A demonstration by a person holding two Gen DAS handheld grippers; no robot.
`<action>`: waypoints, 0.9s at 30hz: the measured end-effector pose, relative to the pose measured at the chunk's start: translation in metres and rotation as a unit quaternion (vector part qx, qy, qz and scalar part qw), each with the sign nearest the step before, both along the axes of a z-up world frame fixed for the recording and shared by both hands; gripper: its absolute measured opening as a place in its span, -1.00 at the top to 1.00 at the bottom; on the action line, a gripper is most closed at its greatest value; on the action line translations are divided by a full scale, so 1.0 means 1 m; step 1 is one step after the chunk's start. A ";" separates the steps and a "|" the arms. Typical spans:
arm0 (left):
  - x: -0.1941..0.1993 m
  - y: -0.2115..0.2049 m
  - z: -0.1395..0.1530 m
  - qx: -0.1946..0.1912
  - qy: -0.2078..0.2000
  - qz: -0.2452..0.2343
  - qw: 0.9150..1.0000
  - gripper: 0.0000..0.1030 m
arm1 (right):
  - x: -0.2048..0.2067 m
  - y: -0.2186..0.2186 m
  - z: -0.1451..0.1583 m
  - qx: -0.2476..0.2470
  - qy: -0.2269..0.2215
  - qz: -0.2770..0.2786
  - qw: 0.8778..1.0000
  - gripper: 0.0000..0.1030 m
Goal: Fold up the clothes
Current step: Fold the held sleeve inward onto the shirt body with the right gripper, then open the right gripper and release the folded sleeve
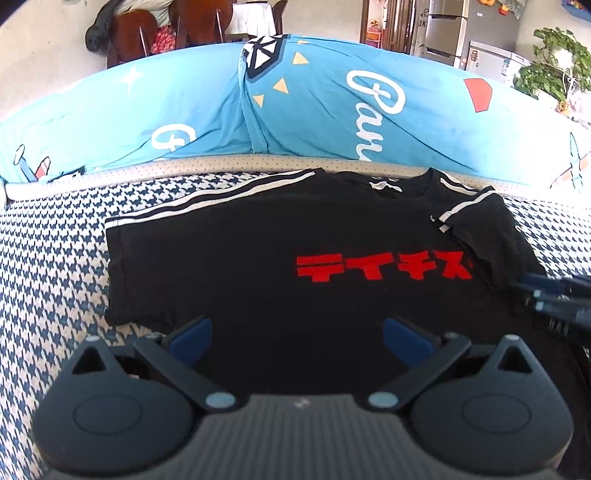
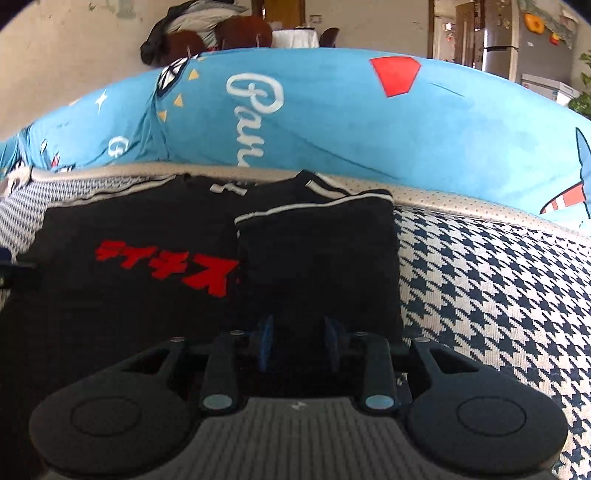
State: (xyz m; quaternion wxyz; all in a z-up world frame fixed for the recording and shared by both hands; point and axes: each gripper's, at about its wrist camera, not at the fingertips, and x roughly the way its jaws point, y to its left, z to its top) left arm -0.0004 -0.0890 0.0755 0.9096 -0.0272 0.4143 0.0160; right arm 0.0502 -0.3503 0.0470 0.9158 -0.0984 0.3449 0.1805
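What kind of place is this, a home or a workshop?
Most likely a home, probably a living or dining area. A black T-shirt lies on a houndstooth cushion beside blue printed bedding; behind stand a fridge, a leafy houseplant and wooden chairs.

I'm looking over a houndstooth cover point(image 1: 55, 266), navy and cream, with a dotted beige edge strip point(image 1: 155, 170) running along its far side. Behind that strip bulges a bright blue quilt point(image 1: 317, 110) printed with white script, orange triangles and a red shape. Further back I see brown chairs point(image 1: 199, 26) against a pale wall, a steel fridge point(image 1: 447, 29), and a leafy green plant point(image 1: 554, 62) at far right.
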 end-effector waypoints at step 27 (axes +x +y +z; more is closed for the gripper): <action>-0.005 0.029 -0.018 0.039 0.033 0.017 0.999 -1.00 | -0.072 0.051 0.019 0.073 0.098 -0.150 0.981 -0.58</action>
